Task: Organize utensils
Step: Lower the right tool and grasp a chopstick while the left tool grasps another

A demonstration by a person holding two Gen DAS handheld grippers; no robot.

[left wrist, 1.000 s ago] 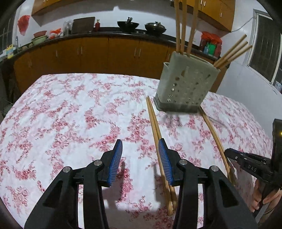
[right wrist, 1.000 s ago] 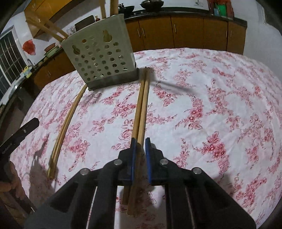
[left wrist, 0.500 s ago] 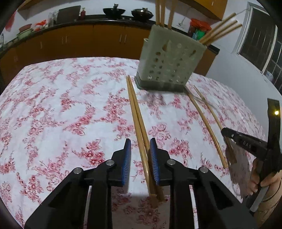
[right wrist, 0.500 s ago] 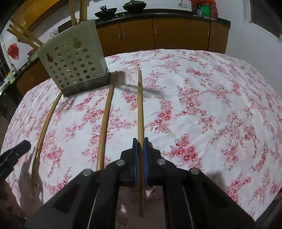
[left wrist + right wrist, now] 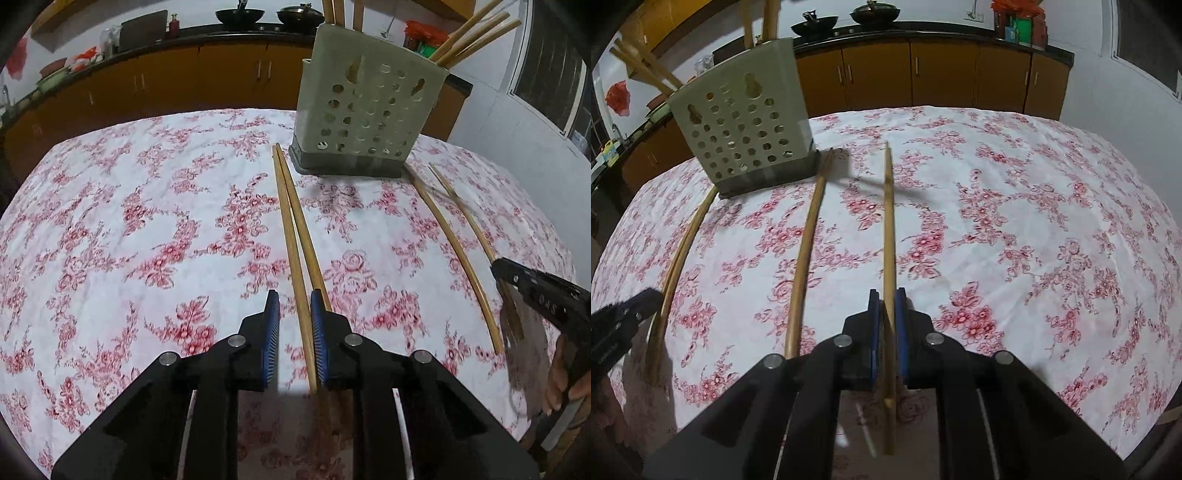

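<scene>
Not much to read here tbh. The only lettering that comes through is on the black body of the right gripper (image 5: 546, 299), off to the right of the utensil holder (image 5: 369, 114) in the left wrist view: small pale characters that look like "DAS", maybe "OAS", can't tell which. In the right wrist view the left gripper (image 5: 617, 328), down left of the holder, has some faint pale print on its side too, but it's way too blurry to make out.
</scene>
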